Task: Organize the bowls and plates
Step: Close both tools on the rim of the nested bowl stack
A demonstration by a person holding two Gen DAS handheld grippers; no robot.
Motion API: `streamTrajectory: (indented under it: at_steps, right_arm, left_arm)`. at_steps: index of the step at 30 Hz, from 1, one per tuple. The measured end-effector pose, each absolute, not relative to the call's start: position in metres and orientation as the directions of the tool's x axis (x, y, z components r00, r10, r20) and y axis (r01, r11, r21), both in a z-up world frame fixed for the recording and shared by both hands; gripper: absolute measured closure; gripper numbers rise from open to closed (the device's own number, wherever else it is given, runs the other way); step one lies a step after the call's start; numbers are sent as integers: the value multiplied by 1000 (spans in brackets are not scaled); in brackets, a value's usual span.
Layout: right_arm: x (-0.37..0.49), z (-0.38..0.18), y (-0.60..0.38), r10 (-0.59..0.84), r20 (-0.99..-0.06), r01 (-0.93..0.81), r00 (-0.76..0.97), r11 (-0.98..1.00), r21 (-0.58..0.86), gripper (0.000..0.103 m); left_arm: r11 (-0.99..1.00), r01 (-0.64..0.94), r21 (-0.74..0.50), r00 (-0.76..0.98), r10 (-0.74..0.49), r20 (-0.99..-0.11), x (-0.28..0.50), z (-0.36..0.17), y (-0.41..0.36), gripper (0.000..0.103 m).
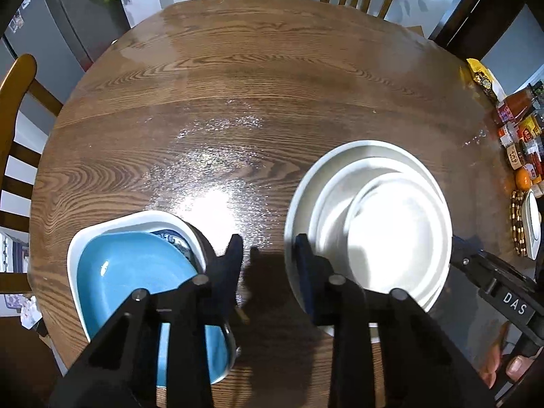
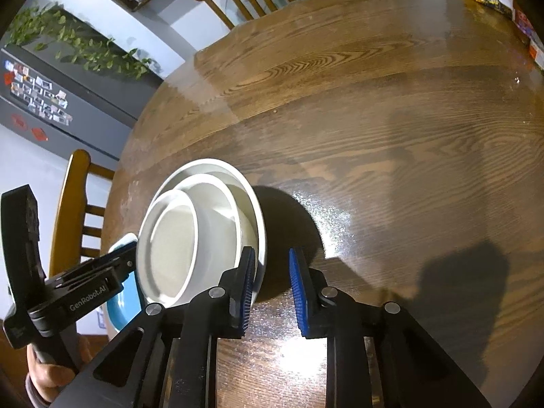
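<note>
— Asking about room first: where are the edges?

— Your table (image 1: pixel 238 102) is round and mostly bare across the far half, so you have wide open wood ahead of both claws. The near edge runs just under your hands. Chairs (image 1: pixel 17 136) stand along the left and far rim, and jars (image 1: pixel 520 129) crowd the right rim.

— And the dishes against the claws?

— The white stack (image 1: pixel 374 224), three nested pieces, lies between your two claws. Your left claw (image 1: pixel 268 258) stands narrow with only bare wood in its gap. Its right finger overlaps the stack's left rim, and its left finger sits just beside the blue dish (image 1: pixel 136 272), which is nested in a white square one. Your right claw (image 2: pixel 272 272) is narrow too. Its left finger overlaps the stack's right rim, and the other pad stands apart from it over the stack's shadow. Neither claw grips anything.

— The surface and room?

— You have glossy grained wood with lamp glare near the claws. A grey fridge (image 2: pixel 40 102) with magnets stands past the left chairs, with a trailing plant (image 2: pixel 85 47) on top.
</note>
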State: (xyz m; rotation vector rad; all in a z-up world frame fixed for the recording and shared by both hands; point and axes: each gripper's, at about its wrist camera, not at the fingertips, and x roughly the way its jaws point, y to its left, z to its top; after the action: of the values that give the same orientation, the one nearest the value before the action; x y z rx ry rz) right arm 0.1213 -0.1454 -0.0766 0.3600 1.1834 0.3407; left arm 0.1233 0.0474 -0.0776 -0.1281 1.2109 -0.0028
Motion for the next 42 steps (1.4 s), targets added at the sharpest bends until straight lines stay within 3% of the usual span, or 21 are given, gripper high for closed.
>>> streamTrajectory:
  at_steps: [3, 10, 12, 17, 42]
  right_arm:
    - [120, -77, -145, 438, -829, -67, 347, 894, 444, 80]
    - [118, -76, -143, 431, -825, -66, 367, 896, 439, 82]
    - [117, -76, -142, 433, -821, -70, 371, 895, 440, 84]
    - [117, -74, -138, 431, -819, -83, 379, 897, 434, 92]
    - [109, -69, -138, 391, -826, -69, 407, 914, 399, 92]
  left_arm:
    - [993, -58, -104, 363, -76, -929, 121, -78, 43, 91]
    - [992, -79, -96, 390, -58, -919, 119, -80, 39, 94]
    - [991, -85, -105, 403, -62, -913, 116, -81, 36, 101]
    - [991, -94, -91, 432, -42, -901, 110, -82, 32, 101]
    - [993, -82, -87, 452, -40, -891, 102, -82, 27, 100]
